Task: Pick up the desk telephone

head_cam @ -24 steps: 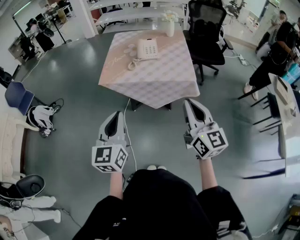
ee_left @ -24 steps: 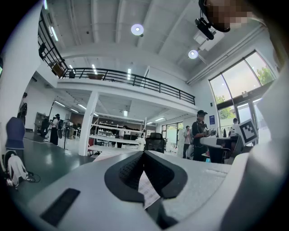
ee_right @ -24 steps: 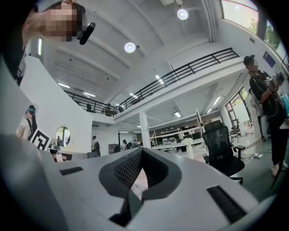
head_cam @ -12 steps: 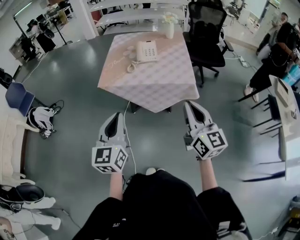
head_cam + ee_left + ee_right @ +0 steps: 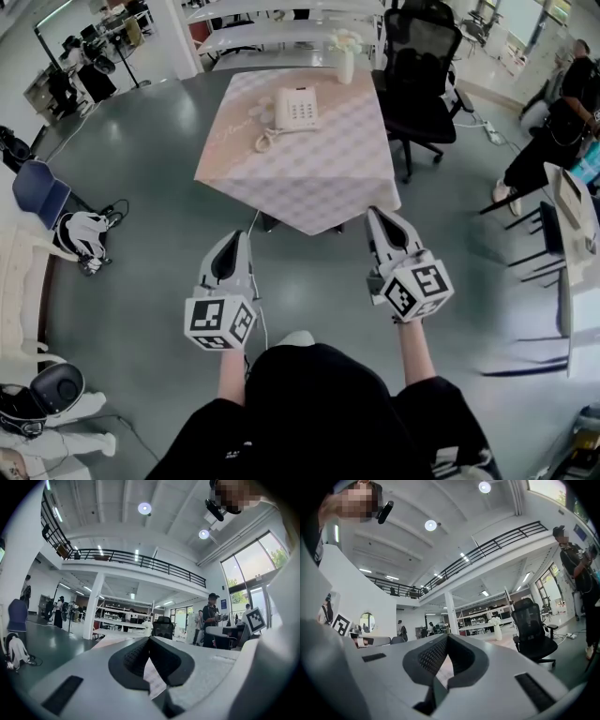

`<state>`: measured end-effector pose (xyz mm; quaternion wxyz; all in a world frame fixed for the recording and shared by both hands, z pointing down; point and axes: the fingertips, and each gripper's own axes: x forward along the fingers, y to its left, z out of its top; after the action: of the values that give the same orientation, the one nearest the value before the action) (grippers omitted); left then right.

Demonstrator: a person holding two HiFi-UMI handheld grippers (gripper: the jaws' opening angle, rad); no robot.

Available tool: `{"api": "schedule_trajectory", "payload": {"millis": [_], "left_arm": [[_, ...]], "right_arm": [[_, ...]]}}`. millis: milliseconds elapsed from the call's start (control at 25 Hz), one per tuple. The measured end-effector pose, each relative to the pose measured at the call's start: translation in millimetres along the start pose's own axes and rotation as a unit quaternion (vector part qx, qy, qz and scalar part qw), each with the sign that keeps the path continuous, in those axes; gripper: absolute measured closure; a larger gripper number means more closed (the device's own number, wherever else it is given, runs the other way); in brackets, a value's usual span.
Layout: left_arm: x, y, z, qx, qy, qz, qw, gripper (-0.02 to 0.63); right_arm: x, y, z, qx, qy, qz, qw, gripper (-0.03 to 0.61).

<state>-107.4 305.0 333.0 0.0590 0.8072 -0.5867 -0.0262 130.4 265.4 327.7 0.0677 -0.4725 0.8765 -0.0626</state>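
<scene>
On a desk point(image 5: 314, 178) draped in a pale checked cloth, the white desk telephone point(image 5: 296, 109) sits toward the far side, its coiled cord point(image 5: 265, 140) trailing off its near-left corner. Both grippers are held level above the grey floor point(image 5: 141, 216), short of the desk's near corner and well apart from the telephone. The left gripper point(image 5: 235, 237) and the right gripper point(image 5: 379, 215) each have their fingers point(image 5: 135, 657) clenched together, nothing between them. A white vase point(image 5: 346, 58) stands at the desk's far edge, near a black office chair point(image 5: 419, 70).
</scene>
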Motion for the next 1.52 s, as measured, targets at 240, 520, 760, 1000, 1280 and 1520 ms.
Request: {"api": "schedule_trajectory", "payload": {"millis": [240,520,760,1000,1280,1520], "left_arm": [[22,10,-6,-0.005,0.01,0.006,0.9999,0.615],[59,38,-13,-0.013,0.019,0.009,0.9997,0.615],[99,68,-7,-0.018,0.021,0.0,0.9996,0.615],[140,97,-5,-0.022,0.027,-0.014,0.9993,0.615],[181,119,-18,-0.036,0.045,-0.036,0.9977,0.615],[203,124,-24,-0.033,0.056,-0.053,0.9965,0.615]], "right_arm": [[23,-9,-8,0.0,0.009,0.007,1.0,0.586],[69,-25,-17,0.005,0.015,0.002,1.0,0.586],[114,-35,-21,0.012,0.02,-0.005,1.0,0.586],[159,-48,-28,0.003,0.033,-0.023,0.999,0.586],[192,-62,-43,0.005,0.043,-0.043,0.998,0.586],[209,-72,-50,0.014,0.045,-0.058,0.997,0.586]]}}
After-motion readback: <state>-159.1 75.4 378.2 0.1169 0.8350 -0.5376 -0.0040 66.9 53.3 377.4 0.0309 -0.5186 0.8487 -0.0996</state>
